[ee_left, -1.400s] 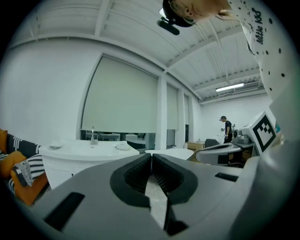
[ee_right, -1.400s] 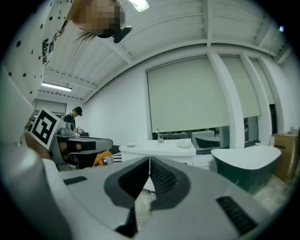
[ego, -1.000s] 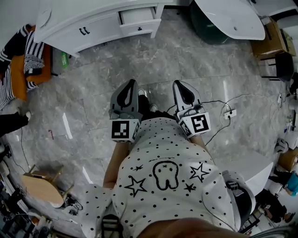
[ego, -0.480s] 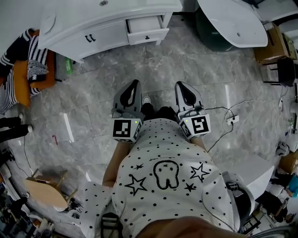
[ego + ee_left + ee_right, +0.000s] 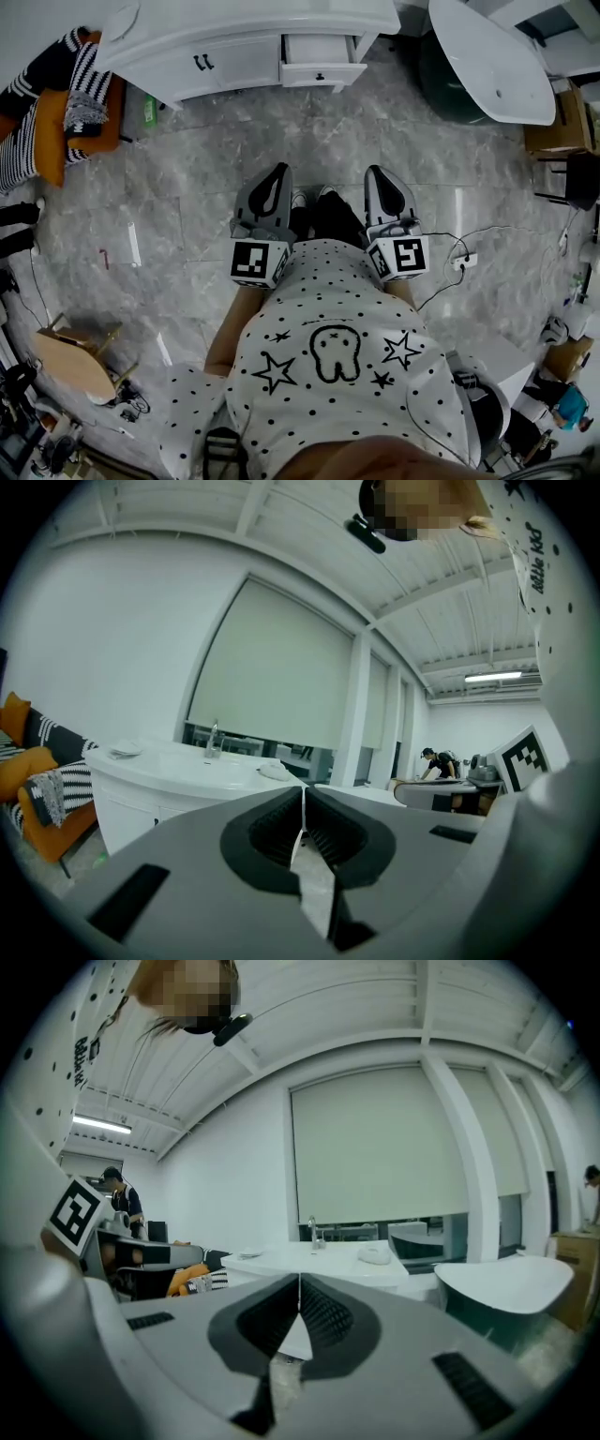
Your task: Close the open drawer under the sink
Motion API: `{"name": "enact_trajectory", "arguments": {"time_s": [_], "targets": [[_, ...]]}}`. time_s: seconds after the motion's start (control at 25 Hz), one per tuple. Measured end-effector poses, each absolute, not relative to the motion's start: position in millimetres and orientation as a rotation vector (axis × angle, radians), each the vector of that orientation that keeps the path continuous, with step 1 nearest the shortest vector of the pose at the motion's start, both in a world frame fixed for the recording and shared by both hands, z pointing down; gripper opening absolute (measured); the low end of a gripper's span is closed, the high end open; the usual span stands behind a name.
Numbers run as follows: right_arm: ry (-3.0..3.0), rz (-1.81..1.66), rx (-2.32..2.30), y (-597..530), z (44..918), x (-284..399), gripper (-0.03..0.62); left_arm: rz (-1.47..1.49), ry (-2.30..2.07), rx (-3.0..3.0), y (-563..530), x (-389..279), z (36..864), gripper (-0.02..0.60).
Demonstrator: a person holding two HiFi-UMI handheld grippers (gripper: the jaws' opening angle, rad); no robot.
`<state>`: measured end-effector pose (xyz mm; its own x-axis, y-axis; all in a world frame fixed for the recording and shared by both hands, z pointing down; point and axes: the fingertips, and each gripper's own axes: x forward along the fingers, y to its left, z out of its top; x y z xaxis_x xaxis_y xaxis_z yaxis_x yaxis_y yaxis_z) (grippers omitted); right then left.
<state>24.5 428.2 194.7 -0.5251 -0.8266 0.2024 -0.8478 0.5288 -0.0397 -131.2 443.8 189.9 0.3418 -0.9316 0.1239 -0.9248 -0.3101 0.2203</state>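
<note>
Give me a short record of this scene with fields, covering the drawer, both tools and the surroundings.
target: drawer, open, sticking out of the white sink cabinet
left: left tool, shut, empty, well short of the drawer
right: right tool, shut, empty, well short of the drawer
floor: grey marble floor
nearby: white tub right of the cabinet; cushions to its left

Mock bathroom in an open studio hall: white sink vanity [image 5: 187, 42], freestanding tub [image 5: 487, 56], marble-look floor [image 5: 234, 141], cardboard boxes [image 5: 553, 129].
</note>
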Motion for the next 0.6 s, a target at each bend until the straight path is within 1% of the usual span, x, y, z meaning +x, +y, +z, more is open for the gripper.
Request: {"name": "enact_trajectory", "arguments": {"time_s": [0.24, 0.6], "targets": [[-2.619, 0.235, 1.391, 407, 208, 27, 0.015, -0.038, -1.712, 2.294, 425, -133, 203, 0.015], [-2.602, 0.234, 1.398, 361, 205, 62, 0.015, -0.047, -1.723, 2.279, 379, -108, 203, 0.015]]}}
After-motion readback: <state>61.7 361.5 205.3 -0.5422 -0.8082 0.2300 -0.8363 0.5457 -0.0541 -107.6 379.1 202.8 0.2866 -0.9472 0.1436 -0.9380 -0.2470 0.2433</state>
